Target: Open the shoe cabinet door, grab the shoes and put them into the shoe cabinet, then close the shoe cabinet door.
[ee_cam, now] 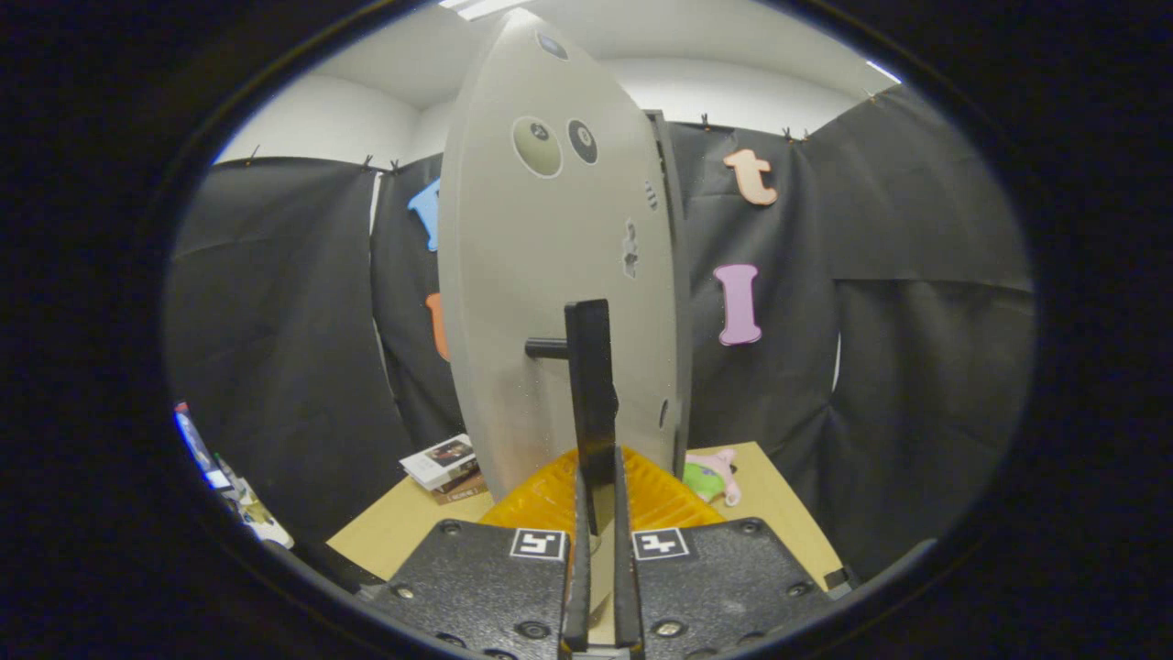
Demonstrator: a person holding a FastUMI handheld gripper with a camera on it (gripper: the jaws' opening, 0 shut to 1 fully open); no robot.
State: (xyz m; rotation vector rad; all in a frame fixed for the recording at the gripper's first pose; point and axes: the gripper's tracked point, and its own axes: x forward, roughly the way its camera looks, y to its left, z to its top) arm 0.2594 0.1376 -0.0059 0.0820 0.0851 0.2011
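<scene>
The gripper (600,513) has its two fingers squeezed tight on the black door handle (591,394) of the shoe cabinet door (541,275). The grey door stands right ahead, swung open, I think. Beyond lie a book stack (444,466) and a toy (713,477) on the table (403,522).

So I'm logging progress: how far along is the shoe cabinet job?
In hand: the gripper is shut on the door's handle, and the door stands edge-on to the camera, so it is being swung; opening or closing, I cannot tell. No shoes are seen, so whether they are already inside is unclear. At least finishing the door's swing is left.
</scene>
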